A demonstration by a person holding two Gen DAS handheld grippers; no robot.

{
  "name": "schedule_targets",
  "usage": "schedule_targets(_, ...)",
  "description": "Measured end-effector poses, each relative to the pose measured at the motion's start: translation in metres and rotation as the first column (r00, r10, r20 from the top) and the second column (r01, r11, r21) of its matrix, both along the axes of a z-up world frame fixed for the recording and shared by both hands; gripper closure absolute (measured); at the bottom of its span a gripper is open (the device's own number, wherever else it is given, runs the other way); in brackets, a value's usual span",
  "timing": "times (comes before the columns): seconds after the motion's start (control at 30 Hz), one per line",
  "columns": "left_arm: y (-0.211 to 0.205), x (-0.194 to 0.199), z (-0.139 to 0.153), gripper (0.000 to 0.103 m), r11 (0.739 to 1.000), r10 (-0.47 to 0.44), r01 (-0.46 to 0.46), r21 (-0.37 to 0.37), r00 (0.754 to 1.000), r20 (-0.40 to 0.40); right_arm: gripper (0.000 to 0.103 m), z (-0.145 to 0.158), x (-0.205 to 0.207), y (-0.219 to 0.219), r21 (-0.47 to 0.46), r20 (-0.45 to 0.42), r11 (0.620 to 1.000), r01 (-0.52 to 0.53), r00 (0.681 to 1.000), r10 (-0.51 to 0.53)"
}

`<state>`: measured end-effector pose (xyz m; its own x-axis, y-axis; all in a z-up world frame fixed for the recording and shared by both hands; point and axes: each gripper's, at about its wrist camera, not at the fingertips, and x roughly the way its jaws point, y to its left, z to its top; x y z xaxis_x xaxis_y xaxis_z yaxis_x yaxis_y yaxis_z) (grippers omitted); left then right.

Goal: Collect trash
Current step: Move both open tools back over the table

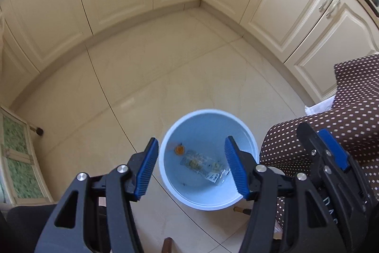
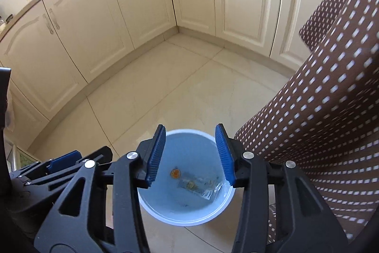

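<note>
Both grippers hung over a pale blue round bin (image 1: 208, 202) that stood on the cream tiled floor (image 1: 165, 77) of a kitchen, and both pointed steeply down into it; the left gripper (image 1: 190, 166) had its jaws standing well apart with nothing between the blue ribbed pads (image 1: 146, 170), only the bin's inside showing through the gap; the right gripper (image 2: 190, 155) likewise had its jaws parted and empty, its pads (image 2: 156, 155) framing the bin's far rim, and in the left wrist view this same gripper showed at the right edge, just beside the left one. The trash lay at the bottom of the bin: a clear crumpled wrapper (image 1: 203, 164) with yellowish bits and a white printed label on it, lying slantwise across the floor of the bin, and a small round orange scrap (image 1: 179, 149) just beside the wrapper's upper left end; from the right wrist the same wrapper (image 2: 200, 185) and orange scrap (image 2: 175, 174) appeared in the same arrangement. A brown cloth with white dots (image 2: 331, 98) draped down at the right, close by the bin; cream cabinet doors (image 2: 94, 16) with metal handles ran round the corner beyond the floor; whether the cloth touched the bin could not be told.
</note>
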<state>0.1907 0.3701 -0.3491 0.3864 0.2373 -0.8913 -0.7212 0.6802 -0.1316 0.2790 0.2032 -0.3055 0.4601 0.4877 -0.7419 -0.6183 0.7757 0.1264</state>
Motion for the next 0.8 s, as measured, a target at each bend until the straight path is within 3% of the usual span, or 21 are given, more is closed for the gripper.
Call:
schedule_targets(0.23,-0.019,-0.029,0.069,0.046,0.996,-0.012,0.004,0.088,0.996,0.089,0.055,0.067,-0.025,-0.023,0.065,0.100,0.998,0.004,0.995,-0.010)
schedule_targets(0.4,-0.052,-0.048,0.127,0.045,0.987,-0.068,0.039,0.155,0.979,0.190,0.052,0.124,-0.050,-0.063,0.113,0.205,0.993,0.038,0.977,-0.061)
schedule_targets(0.6,-0.108,-0.056,0.193,0.043,0.962,-0.173,0.098,0.253,0.940,0.293,0.050,0.178,-0.069,-0.126,0.183,0.287,0.976,0.116,0.943,-0.167)
schedule_targets(0.8,-0.175,-0.052,0.243,0.041,0.918,-0.297,0.167,0.358,0.890,0.346,0.049,0.217,-0.077,-0.189,0.251,0.334,0.946,0.204,0.899,-0.283)
